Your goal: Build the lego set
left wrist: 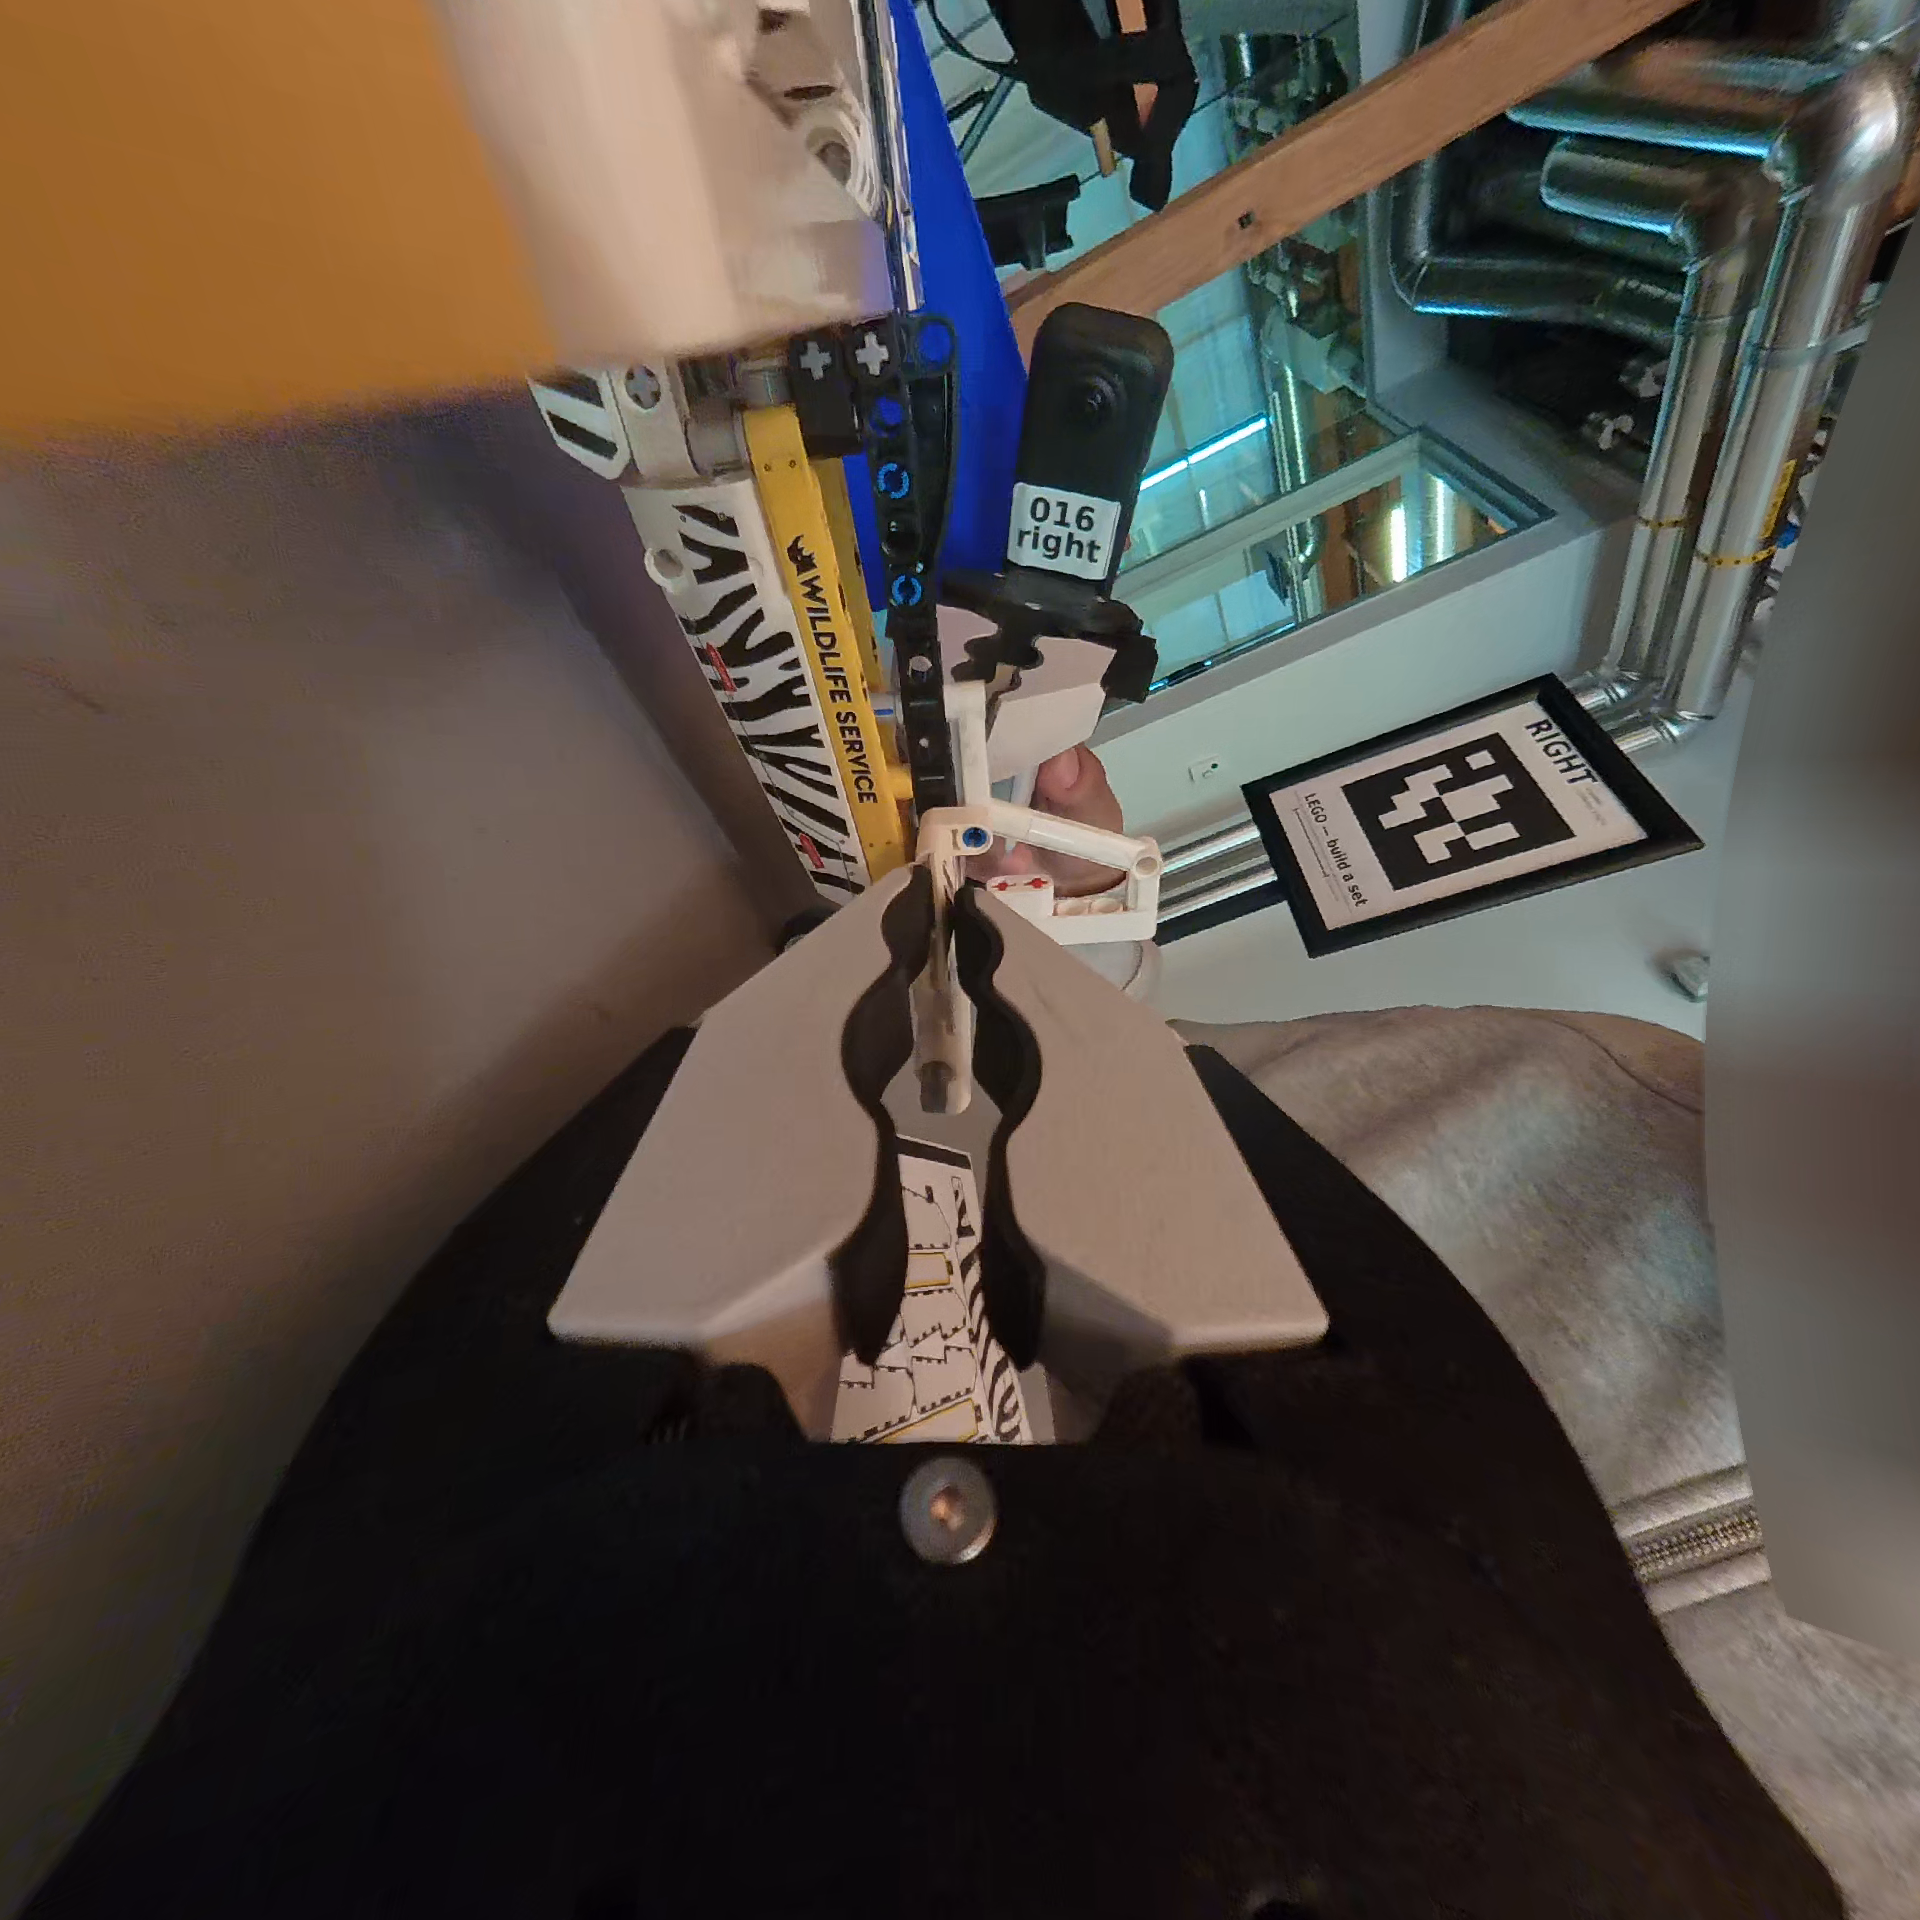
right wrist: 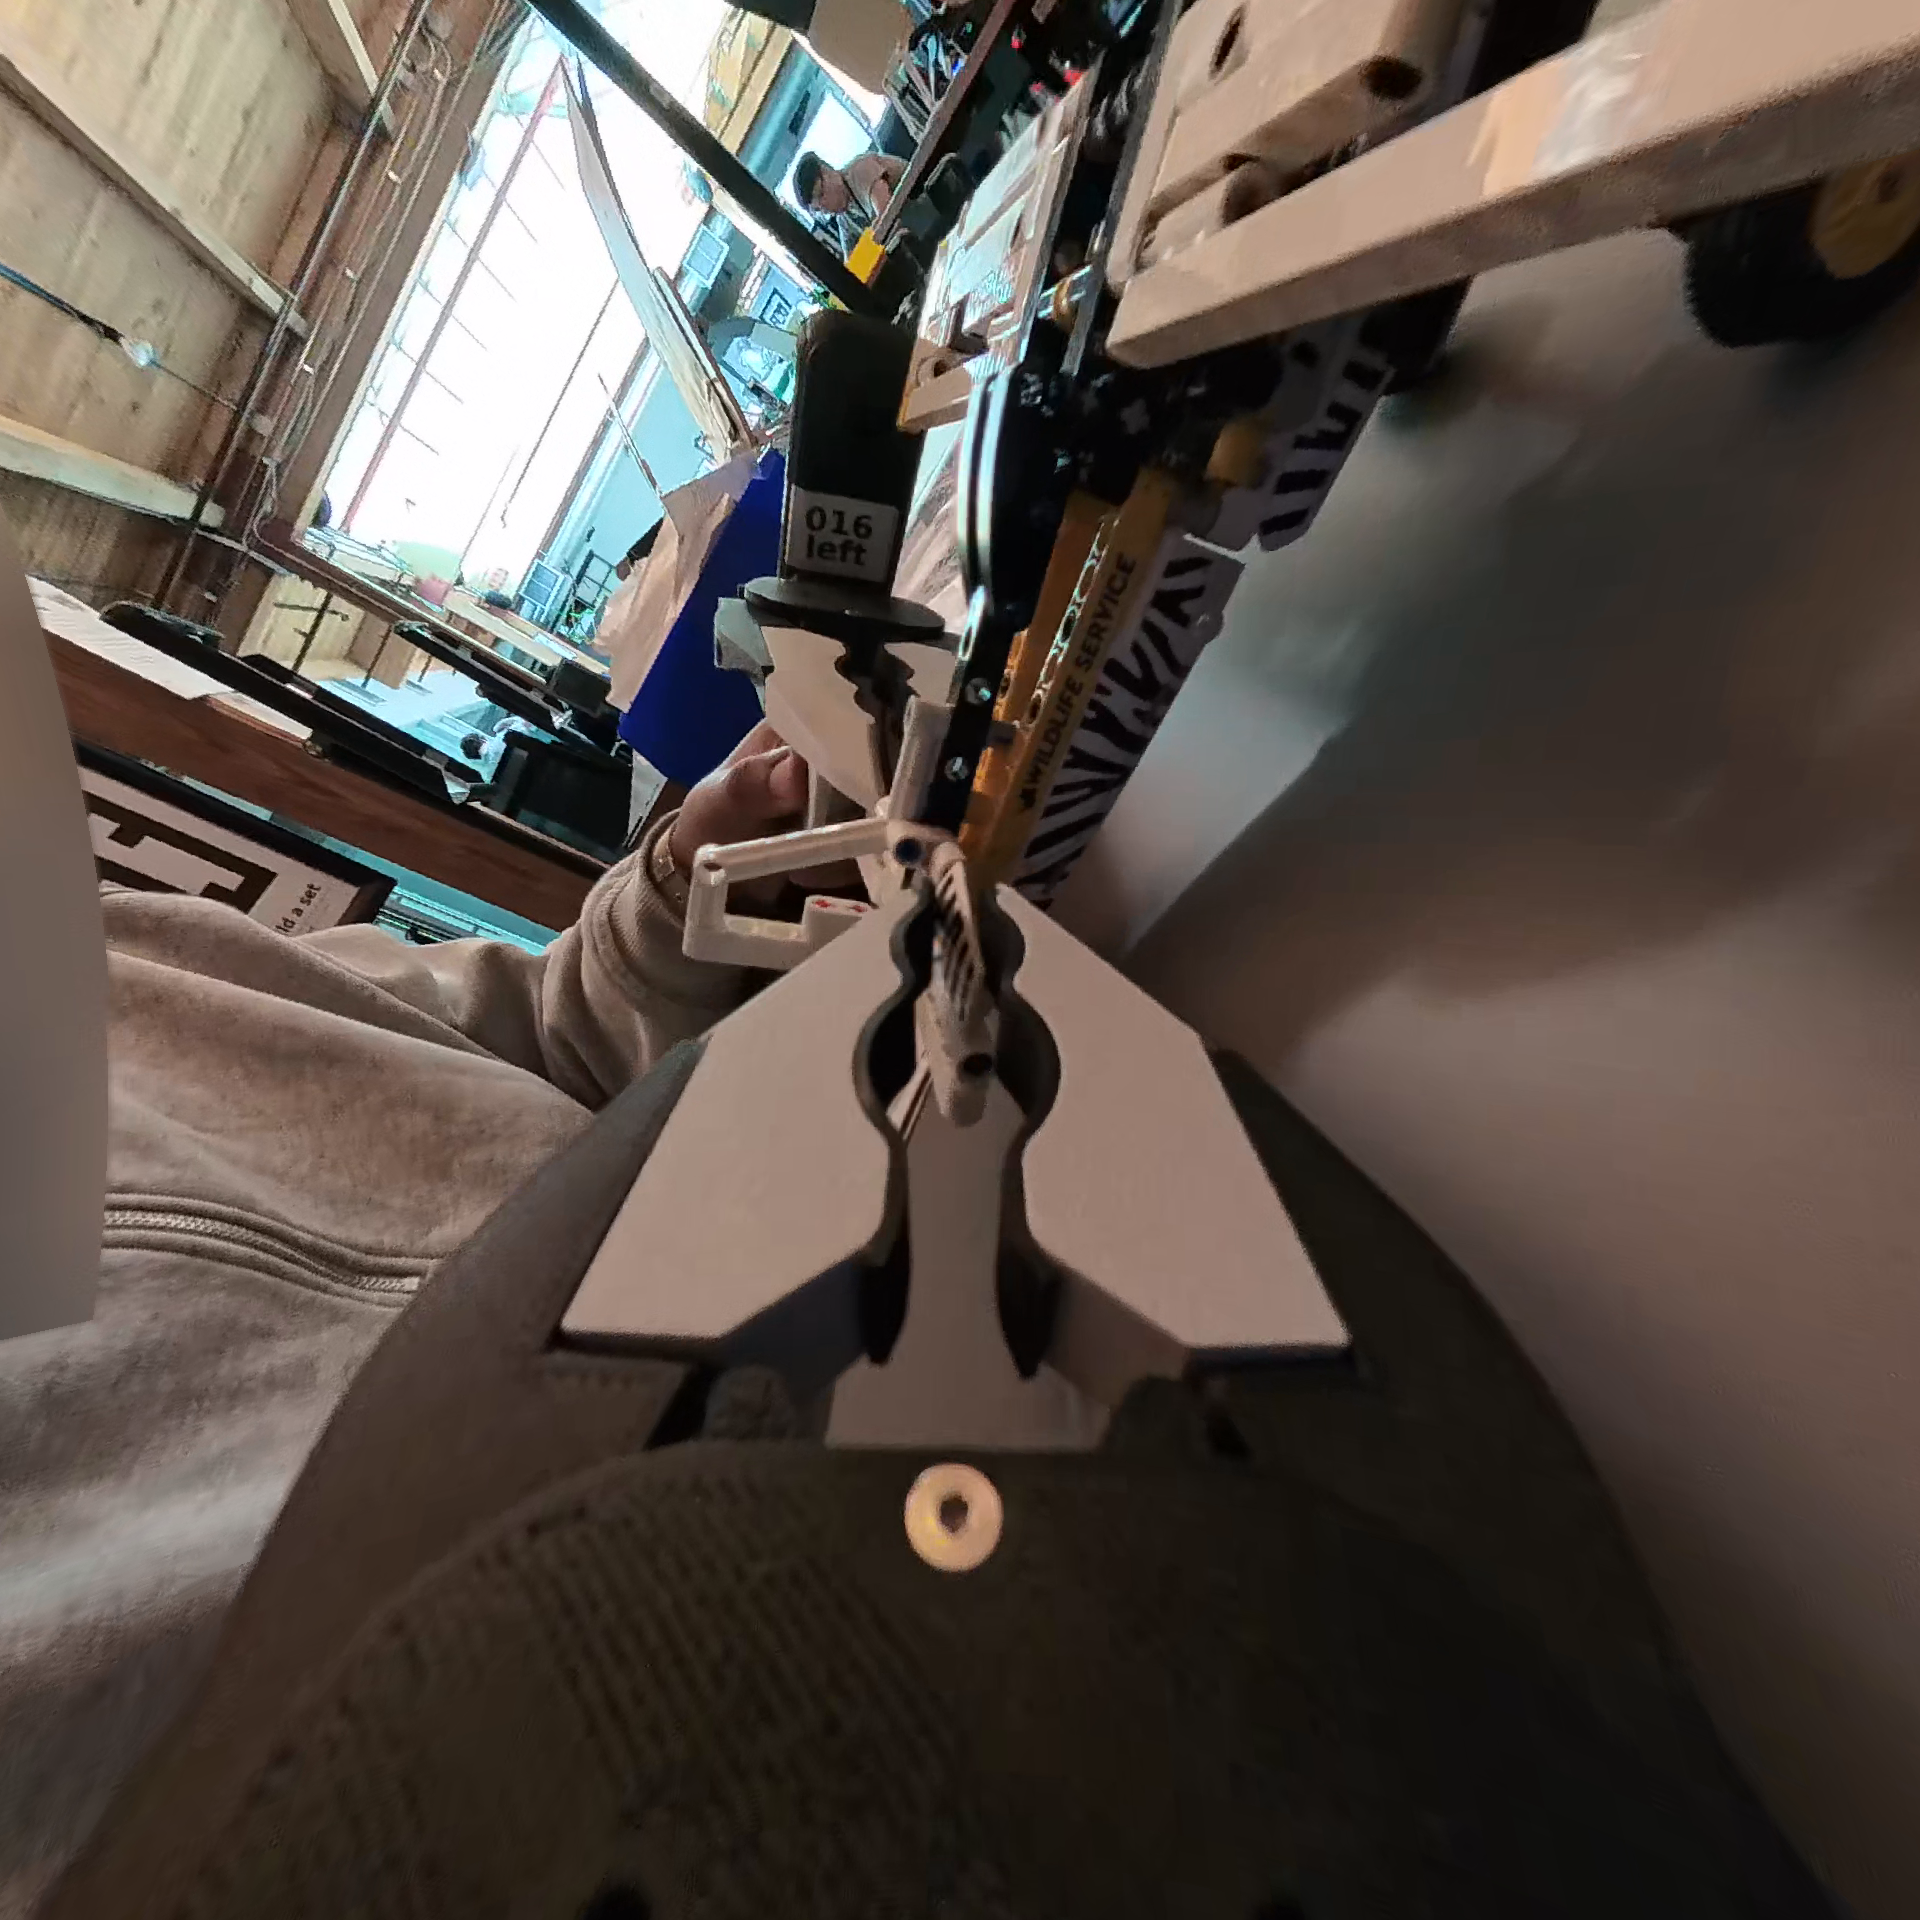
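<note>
Both the left hand-held gripper [left wrist: 940, 914] and the right hand-held gripper [right wrist: 961, 935] are clamped on white beams of the zebra-striped, yellow-and-black brick vehicle [left wrist: 800, 665].

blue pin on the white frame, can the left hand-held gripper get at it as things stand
Probably not yet. The left hand-held gripper is shut on the white beam, so its jaws are taken. The blue pin sits uncovered just past its fingertips, but it would likely have to let go first.
</note>
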